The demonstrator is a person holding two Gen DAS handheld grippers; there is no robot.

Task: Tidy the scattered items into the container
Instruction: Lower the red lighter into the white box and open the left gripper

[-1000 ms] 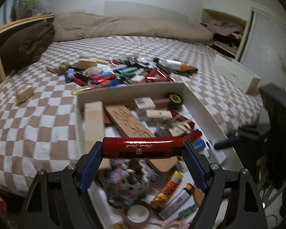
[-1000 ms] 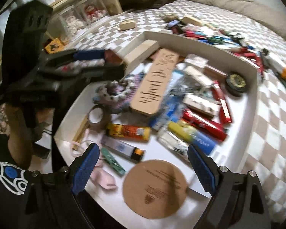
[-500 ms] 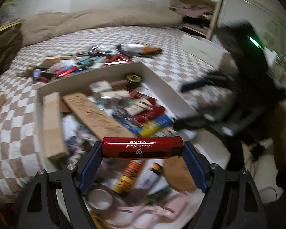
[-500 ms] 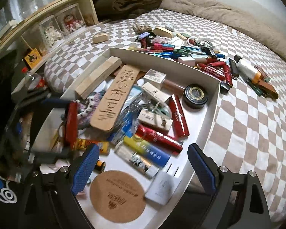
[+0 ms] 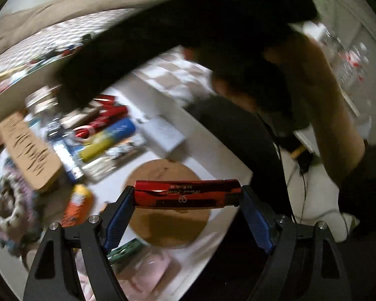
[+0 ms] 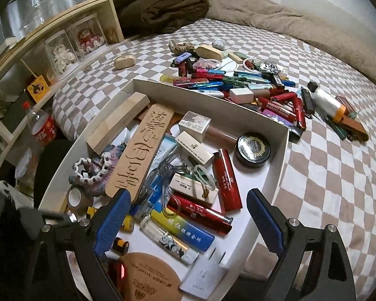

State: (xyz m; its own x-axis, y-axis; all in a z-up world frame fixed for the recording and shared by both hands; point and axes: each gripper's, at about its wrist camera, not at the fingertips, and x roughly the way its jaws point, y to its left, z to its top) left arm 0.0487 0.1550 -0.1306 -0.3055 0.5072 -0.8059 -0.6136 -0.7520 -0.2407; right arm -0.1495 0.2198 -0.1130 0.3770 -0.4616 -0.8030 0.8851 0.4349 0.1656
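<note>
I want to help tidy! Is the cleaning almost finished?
About halfway. Many things already lie in the white box. The left gripper holds a red lighter above the box, ready to drop. The right gripper is empty. A big pile waits on the bed.

Checkered bed [image 6: 325, 175], white box [image 6: 275, 175], scattered lighters [image 6: 238, 82]

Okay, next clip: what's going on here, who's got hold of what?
A person with a gripper in each hand is tidying small items off a checkered bed into a shallow white tray. The left gripper holds a glossy red lighter crosswise between its jaws, over the round cork coaster at the near end of the tray. The right gripper is open and empty above the tray. A pile of lighters and oddments remains on the bed beyond the tray's far wall.
</note>
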